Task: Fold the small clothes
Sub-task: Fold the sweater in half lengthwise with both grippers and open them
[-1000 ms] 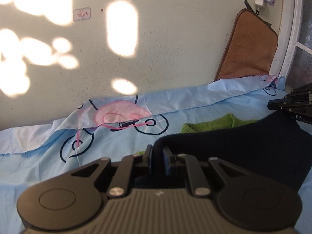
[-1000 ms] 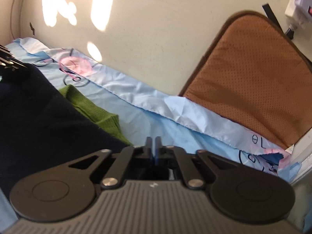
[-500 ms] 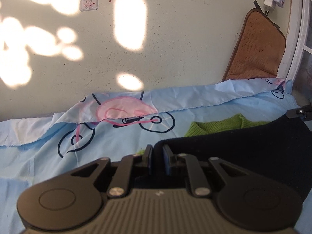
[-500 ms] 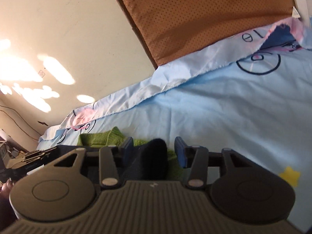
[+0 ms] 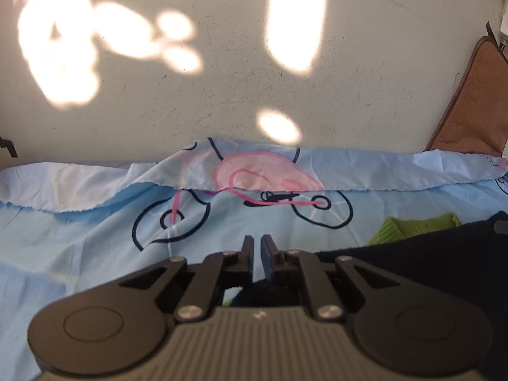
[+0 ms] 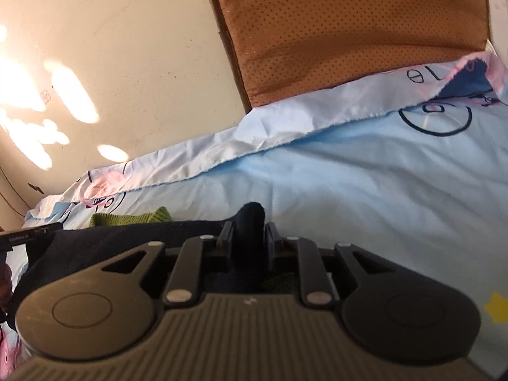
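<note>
Briefly, by item:
Left gripper [image 5: 257, 247]: fingers nearly closed, nothing seen between the tips.
Right gripper [image 6: 248, 238]: jaws just closing, pinching the navy garment [image 6: 127, 238].
Navy garment: lay over the green knit [image 6: 133, 219] on the blue sheet [image 6: 365, 190].

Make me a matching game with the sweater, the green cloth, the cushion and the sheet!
Things:
1. sweater
2. green cloth
3. cushion
4. sheet

Descriptions:
A. light blue with cartoon drawings
B. brown, leaning on the wall
C. dark navy, pinched in the right gripper
D. peeking out from under the dark garment

Pairs: 1-C, 2-D, 3-B, 4-A
</note>
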`<state>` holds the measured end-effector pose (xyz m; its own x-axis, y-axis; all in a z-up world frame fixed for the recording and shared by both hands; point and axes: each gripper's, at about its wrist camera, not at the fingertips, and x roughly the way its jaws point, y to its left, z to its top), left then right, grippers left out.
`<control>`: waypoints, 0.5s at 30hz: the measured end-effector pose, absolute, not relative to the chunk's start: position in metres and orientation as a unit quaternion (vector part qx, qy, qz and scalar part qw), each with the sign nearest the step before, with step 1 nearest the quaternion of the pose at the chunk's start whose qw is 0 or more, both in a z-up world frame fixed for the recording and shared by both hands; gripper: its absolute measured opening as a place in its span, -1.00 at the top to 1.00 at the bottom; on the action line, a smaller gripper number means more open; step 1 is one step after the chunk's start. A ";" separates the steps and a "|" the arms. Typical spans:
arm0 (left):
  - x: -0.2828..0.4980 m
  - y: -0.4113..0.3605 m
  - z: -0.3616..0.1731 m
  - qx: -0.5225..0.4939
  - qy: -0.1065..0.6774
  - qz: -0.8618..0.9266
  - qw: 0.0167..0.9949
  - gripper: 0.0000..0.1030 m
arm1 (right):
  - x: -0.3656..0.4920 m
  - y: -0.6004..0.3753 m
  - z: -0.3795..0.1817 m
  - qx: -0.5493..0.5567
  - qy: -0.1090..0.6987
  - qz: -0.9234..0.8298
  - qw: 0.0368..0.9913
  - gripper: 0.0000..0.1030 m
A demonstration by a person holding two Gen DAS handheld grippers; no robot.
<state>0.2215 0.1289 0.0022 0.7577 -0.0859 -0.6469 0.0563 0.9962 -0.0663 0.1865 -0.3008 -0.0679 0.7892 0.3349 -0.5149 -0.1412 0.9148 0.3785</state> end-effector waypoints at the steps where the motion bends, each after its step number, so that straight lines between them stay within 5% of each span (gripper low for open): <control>1: 0.218 0.128 0.004 -0.017 0.342 -0.031 0.939 0.65 | 0.182 -0.304 -0.065 0.168 0.296 0.120 0.933 0.24; 8: 0.170 0.125 0.041 -0.014 0.297 -0.038 0.954 0.36 | 0.114 -0.294 -0.034 0.128 0.225 0.137 0.956 0.24; 14: 0.146 0.101 0.044 -0.017 0.306 -0.079 0.949 0.12 | 0.068 -0.292 -0.059 0.174 0.239 0.147 0.944 0.24; 15: 0.148 0.096 0.038 -0.012 0.316 -0.079 0.945 0.12 | 0.064 -0.290 -0.065 0.181 0.244 0.147 0.941 0.37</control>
<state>0.1482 0.0955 0.0382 0.7880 -0.1571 -0.5953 0.1415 0.9872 -0.0732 0.0643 -0.2902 -0.0649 0.8375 0.3659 -0.4059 -0.1893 0.8910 0.4126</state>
